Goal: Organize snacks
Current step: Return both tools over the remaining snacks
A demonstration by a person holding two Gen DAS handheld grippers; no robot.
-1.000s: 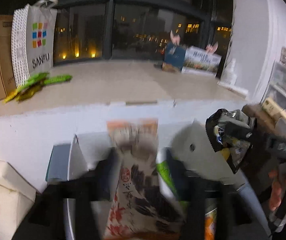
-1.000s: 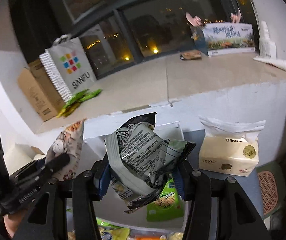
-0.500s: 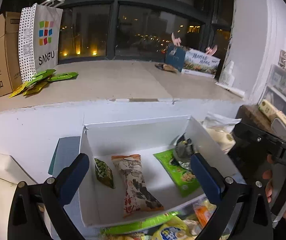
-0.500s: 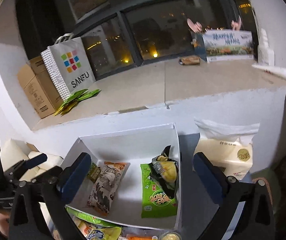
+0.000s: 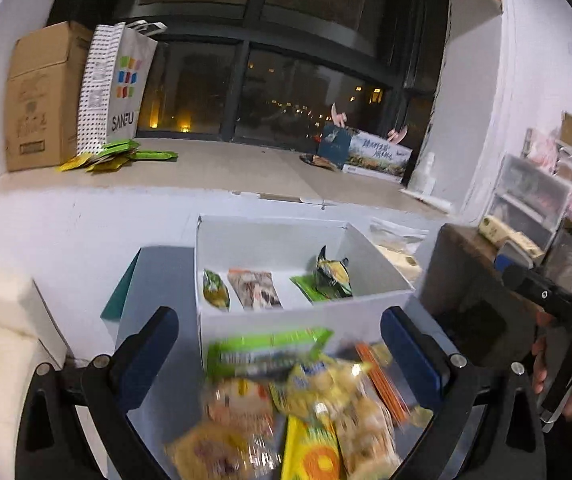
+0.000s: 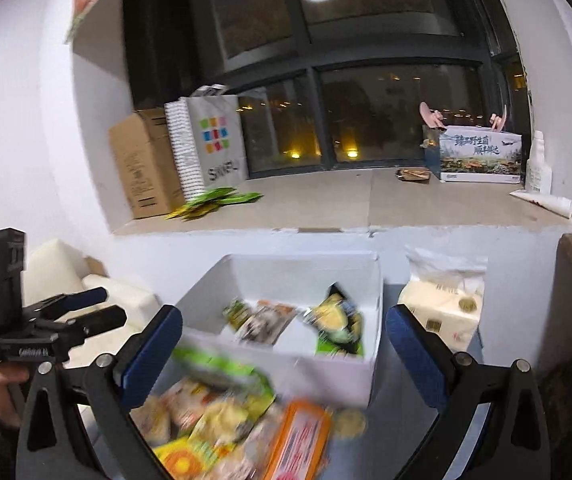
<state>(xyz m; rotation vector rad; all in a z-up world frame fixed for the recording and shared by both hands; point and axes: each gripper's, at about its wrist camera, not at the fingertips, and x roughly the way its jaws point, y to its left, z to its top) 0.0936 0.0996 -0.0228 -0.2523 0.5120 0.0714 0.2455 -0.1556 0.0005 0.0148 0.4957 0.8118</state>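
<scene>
Both grippers, left gripper point(image 5: 277, 354) and right gripper point(image 6: 283, 354), tilt downward over the snack pile point(image 5: 286, 412); jaws spread wide, holding nothing.

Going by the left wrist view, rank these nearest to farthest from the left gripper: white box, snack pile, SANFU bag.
1. snack pile, between the open left gripper fingers.
2. white box, just beyond the pile.
3. SANFU bag, far left on the ledge.

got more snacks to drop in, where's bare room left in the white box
Bare floor lies between the floral pack and green pack, and along the back wall of the box. The pile in front is crowded.
</scene>
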